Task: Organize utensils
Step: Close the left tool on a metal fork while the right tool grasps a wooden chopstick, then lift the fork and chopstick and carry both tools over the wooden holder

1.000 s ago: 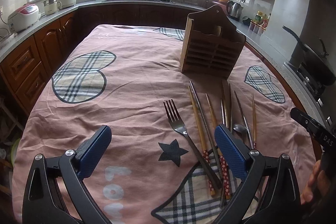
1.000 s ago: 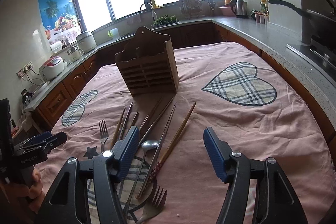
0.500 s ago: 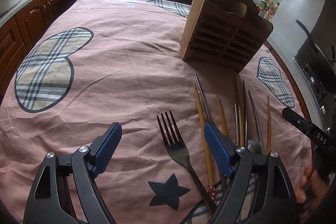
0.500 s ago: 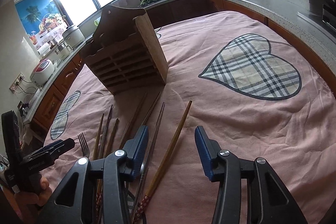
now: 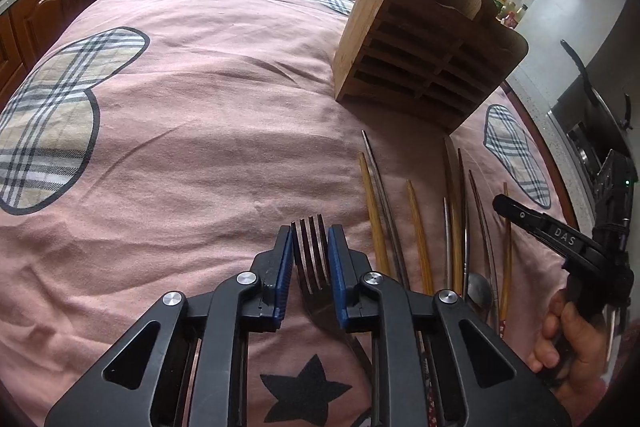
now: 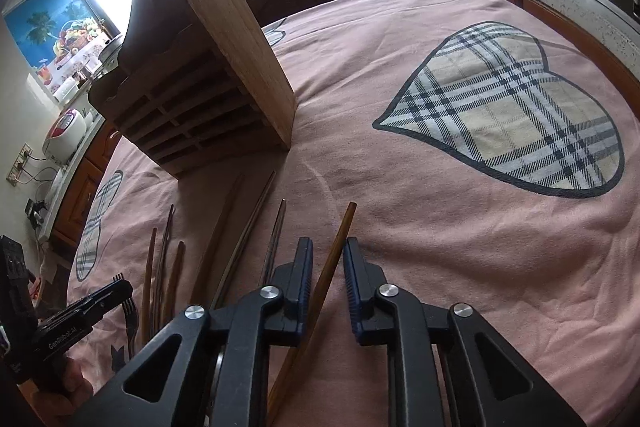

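A wooden slatted utensil holder (image 5: 424, 47) stands on the pink cloth; it also shows in the right wrist view (image 6: 200, 87). Several chopsticks (image 5: 416, 227), a knife and a spoon (image 5: 478, 289) lie in front of it. My left gripper (image 5: 311, 241) is shut on the head of a metal fork (image 5: 314, 259) lying on the cloth. My right gripper (image 6: 329, 259) has its jaws narrowed around a brown wooden chopstick (image 6: 334, 259), with a small gap still showing on the right side. Other chopsticks (image 6: 160, 267) lie to its left.
The pink cloth (image 5: 200, 107) with plaid hearts (image 6: 512, 107) covers the table. Counters, cabinets, a sink and rice cookers ring the room. A stove and pan (image 5: 592, 99) sit at the right. The other gripper and hand (image 5: 576, 307) show at the right edge.
Both grippers moved down and forward to the cloth and closed. The left one closed on the fork head. The right one narrowed around the rightmost chopstick.
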Tool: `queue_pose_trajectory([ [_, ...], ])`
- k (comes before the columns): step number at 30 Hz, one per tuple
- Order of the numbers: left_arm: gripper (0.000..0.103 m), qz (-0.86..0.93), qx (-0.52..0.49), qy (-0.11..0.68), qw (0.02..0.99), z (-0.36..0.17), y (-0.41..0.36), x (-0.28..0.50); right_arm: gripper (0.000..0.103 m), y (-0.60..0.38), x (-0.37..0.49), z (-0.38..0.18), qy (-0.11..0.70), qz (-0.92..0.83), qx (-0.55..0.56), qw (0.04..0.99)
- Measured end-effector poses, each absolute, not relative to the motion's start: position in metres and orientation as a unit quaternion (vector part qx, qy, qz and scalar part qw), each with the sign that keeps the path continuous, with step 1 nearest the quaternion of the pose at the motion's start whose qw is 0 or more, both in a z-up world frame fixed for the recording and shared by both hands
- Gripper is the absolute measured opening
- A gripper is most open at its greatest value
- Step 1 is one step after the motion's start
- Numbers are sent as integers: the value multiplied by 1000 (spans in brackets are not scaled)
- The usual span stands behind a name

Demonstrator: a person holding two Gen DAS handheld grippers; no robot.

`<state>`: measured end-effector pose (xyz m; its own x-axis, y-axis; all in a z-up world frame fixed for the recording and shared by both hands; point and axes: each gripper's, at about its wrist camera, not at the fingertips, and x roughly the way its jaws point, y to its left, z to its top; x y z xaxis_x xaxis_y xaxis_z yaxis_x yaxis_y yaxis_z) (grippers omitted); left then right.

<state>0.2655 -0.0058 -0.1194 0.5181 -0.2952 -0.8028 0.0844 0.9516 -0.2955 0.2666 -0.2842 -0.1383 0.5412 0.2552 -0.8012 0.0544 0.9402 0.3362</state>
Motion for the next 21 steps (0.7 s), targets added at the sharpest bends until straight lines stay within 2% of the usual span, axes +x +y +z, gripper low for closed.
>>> queue_pose_trajectory([
  [3, 2, -121, -108, 468, 869, -112, -7, 262, 11, -287, 266, -137, 471, 67, 178, 861],
  [21, 2, -147, -111, 383, 905, -38, 8, 217, 6, -272, 234, -57, 398, 111, 167, 895],
])
